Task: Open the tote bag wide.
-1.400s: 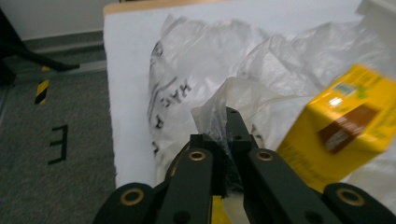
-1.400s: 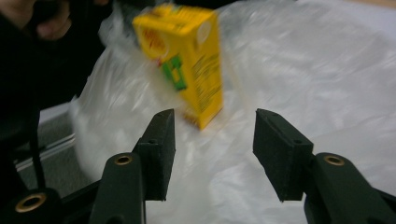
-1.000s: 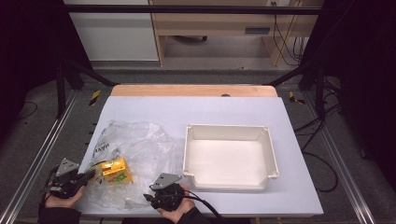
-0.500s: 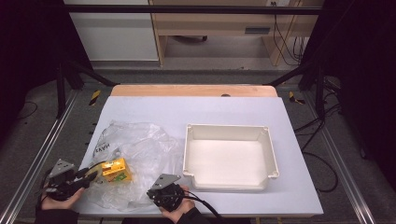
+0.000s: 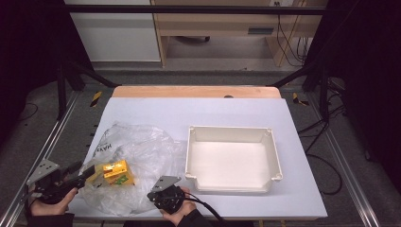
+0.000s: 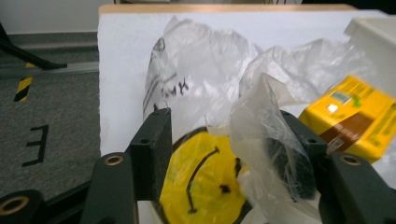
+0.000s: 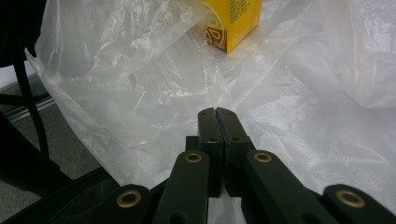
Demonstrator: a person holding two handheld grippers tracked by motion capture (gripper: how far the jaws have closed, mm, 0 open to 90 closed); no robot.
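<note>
The left tongs (image 6: pixel 224 154) stand wide open at the near left corner of the tabletop (image 5: pixel 208 111), jaws spread either side of a round yellow smiley-face piece (image 6: pixel 203 182), with a fold of the clear plastic bag (image 5: pixel 135 161) draped over the right jaw; whether the jaws press anything cannot be told. The right tongs (image 7: pixel 217 114) are fully closed, jaws pressed flat together, tips against the bag's near edge; whether film is pinched between them cannot be told.

One plastic bag lies crumpled across the left half of the tabletop, printed lettering on its far left side. One yellow carton (image 5: pixel 116 171) rests in the bag, just beside the left tongs (image 5: pixel 78 176) and near the right tongs (image 5: pixel 166 194). One white tray (image 5: pixel 231 182) sits right of the bag, its left wall near the film.

Both tongs work at the near edge. Open tabletop lies beyond the bag and tray, and in a strip right of the tray.
</note>
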